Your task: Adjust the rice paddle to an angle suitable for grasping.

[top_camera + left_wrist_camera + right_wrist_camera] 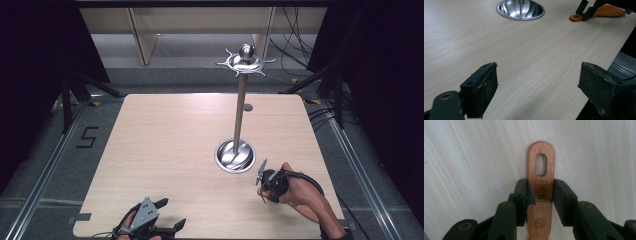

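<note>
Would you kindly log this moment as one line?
right gripper: shut on flat wooden utensil handle | left gripper: open, empty | steel hook stand: untouched

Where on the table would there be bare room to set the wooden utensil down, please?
The whole left half of the table is bare wood, from the far edge down to the left hand-held gripper. A smaller free strip lies behind the metal stand, toward the far right corner. It is tight only at the near right, where the right hand-held gripper clamps the wooden utensil beside the stand's base.

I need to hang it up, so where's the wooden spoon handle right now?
The wooden handle lies on the table at the near right, clamped in the right tongs, just right of the steel stand's base.
</note>
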A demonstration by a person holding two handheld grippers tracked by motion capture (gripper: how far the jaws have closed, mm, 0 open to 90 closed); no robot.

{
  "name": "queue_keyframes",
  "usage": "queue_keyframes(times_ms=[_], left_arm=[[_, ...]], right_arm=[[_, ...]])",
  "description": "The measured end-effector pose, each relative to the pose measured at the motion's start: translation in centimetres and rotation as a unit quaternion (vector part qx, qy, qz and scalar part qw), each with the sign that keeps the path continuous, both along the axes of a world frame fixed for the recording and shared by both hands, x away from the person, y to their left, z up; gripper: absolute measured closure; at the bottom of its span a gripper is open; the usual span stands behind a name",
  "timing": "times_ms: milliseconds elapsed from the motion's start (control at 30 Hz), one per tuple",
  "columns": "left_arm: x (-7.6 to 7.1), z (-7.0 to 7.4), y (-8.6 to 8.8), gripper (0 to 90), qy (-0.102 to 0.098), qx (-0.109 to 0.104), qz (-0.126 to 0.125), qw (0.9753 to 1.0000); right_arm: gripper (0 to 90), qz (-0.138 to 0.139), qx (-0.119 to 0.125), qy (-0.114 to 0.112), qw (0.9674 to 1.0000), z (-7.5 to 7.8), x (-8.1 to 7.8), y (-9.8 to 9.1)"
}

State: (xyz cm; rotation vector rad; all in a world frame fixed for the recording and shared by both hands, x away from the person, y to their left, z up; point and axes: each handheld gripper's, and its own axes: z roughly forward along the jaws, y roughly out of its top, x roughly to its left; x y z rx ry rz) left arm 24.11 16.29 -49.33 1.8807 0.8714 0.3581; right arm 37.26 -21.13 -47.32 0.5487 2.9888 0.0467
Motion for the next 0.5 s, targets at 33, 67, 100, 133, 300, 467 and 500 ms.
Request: queue_keyframes(times_ms=[33,67,100,133,300,467,500], left_arm=[[0.00,-0.01,-0.01,14.8,0.000,0.000,0.000,1.0000],[-0.02,0.02,0.04,14.8,0.000,0.005,-0.003,1.0000],[0.00,0.03,0.06,14.8,0.000,0.006,-0.003,1.0000],[-0.01,0.01,0.00,14.8,0.000,0.003,-0.002,1.0000],[-0.05,0.08,0.09,14.8,0.001,0.011,-0.003,0.9999],[-0.05,0.02,-0.01,14.8,0.000,0.001,-0.002,1.0000],[-0.04,0.02,0.00,14.8,-0.001,0.001,-0.002,1.0000]], right_arm=[[66.2,0.003,-0.003,0.001,1.0000,-0.01,0.08,0.02],[66.1,0.005,-0.005,0.004,1.0000,-0.02,0.15,0.11],[66.1,0.003,-0.008,0.007,0.9999,0.03,0.16,0.18],[66.1,0.008,-0.008,0.008,0.9999,-0.01,0.32,0.18],[66.1,0.007,-0.008,0.008,0.9999,-0.04,0.43,0.24],[66.3,0.001,-0.001,0.018,0.9998,0.04,0.48,0.09],[66.3,0.001,-0.001,0.018,0.9998,0.04,0.48,0.09]])
